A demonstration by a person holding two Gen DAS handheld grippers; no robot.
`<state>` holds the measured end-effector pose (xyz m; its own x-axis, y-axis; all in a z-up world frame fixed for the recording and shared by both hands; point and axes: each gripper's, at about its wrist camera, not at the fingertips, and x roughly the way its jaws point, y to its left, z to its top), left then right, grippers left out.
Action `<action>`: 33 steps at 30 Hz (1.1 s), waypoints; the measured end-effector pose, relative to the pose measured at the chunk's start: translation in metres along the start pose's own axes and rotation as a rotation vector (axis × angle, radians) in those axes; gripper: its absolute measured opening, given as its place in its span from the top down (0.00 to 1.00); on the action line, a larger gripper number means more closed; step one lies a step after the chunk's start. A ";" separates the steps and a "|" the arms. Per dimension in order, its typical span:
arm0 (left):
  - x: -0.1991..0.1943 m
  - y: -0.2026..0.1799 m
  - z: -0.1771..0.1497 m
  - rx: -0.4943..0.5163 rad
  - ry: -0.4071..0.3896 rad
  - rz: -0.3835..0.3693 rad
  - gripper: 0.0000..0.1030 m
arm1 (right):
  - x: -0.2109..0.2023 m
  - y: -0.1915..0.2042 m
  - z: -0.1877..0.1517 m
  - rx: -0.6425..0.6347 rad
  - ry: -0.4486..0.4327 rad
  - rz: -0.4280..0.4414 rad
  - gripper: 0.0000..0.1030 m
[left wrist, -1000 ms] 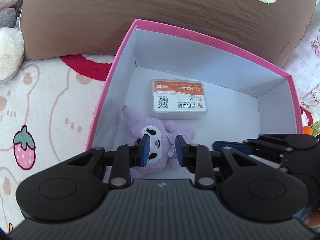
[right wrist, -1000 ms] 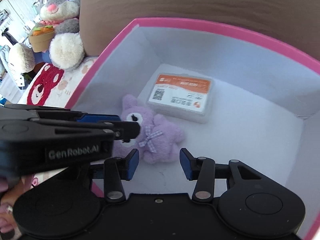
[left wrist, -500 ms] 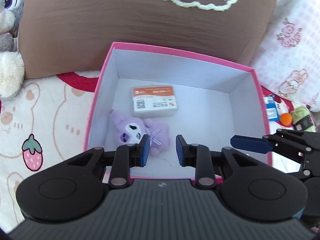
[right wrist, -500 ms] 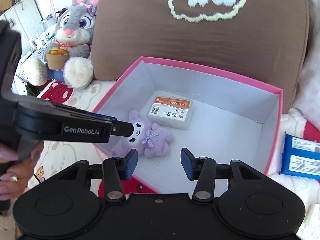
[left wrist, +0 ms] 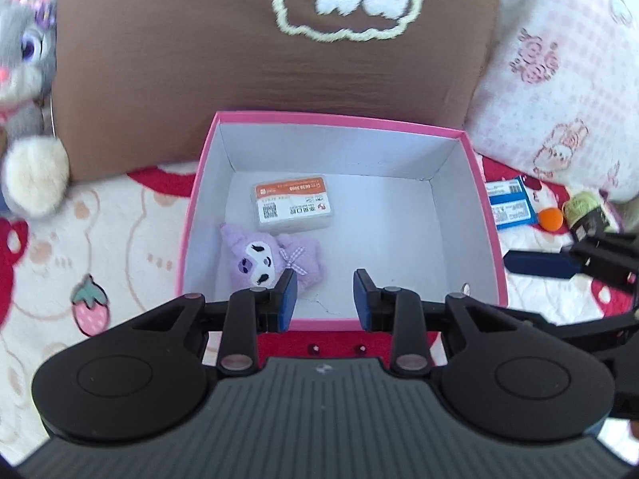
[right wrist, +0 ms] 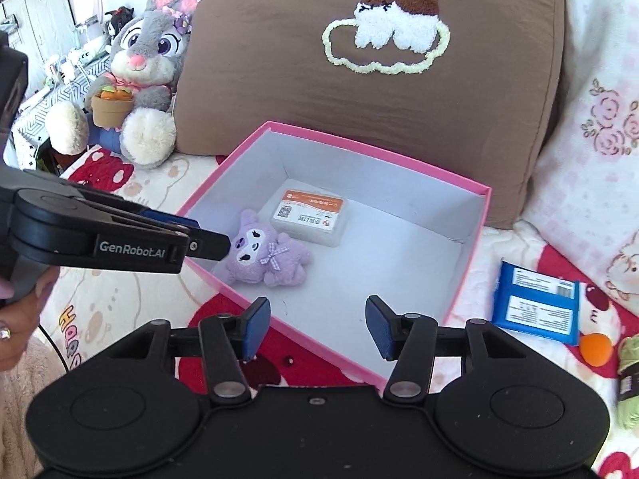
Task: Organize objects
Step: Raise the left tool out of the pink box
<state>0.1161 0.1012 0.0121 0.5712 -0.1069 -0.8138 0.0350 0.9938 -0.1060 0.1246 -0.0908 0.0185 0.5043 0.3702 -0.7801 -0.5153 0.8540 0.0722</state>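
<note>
Now we are looking down at the pink box (left wrist: 199, 183) from farther back than a second ago, when both grippers were reaching inside it, close to the toy. The purple plush toy (left wrist: 271, 259) is lying on the box floor near the left wall, touching the orange-labelled plastic case (left wrist: 291, 207) behind it. We are opening the jaws of the left gripper (left wrist: 325, 293), which have spread only a little, and nothing is sitting between them. We are also opening the right gripper (right wrist: 317, 327), whose jaws are gaping wider than before, and they too are empty. Outside the box, to its right, a blue packet (right wrist: 537, 303), an orange ball (right wrist: 595, 349) and green yarn (right wrist: 629, 375) are lying on the blanket (left wrist: 120, 239).
</note>
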 end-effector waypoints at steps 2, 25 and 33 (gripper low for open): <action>-0.010 -0.003 0.000 0.024 0.012 -0.015 0.71 | -0.009 0.002 0.002 -0.011 -0.001 -0.020 0.42; -0.101 -0.034 -0.035 0.042 -0.017 -0.141 0.40 | -0.095 0.007 -0.032 0.019 0.051 0.022 0.36; -0.104 -0.054 -0.046 0.074 0.022 -0.154 0.33 | -0.108 0.003 -0.049 0.020 0.061 0.019 0.33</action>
<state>0.0177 0.0575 0.0759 0.5363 -0.2576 -0.8038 0.1809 0.9652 -0.1886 0.0348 -0.1461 0.0728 0.4513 0.3642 -0.8147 -0.5099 0.8544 0.0995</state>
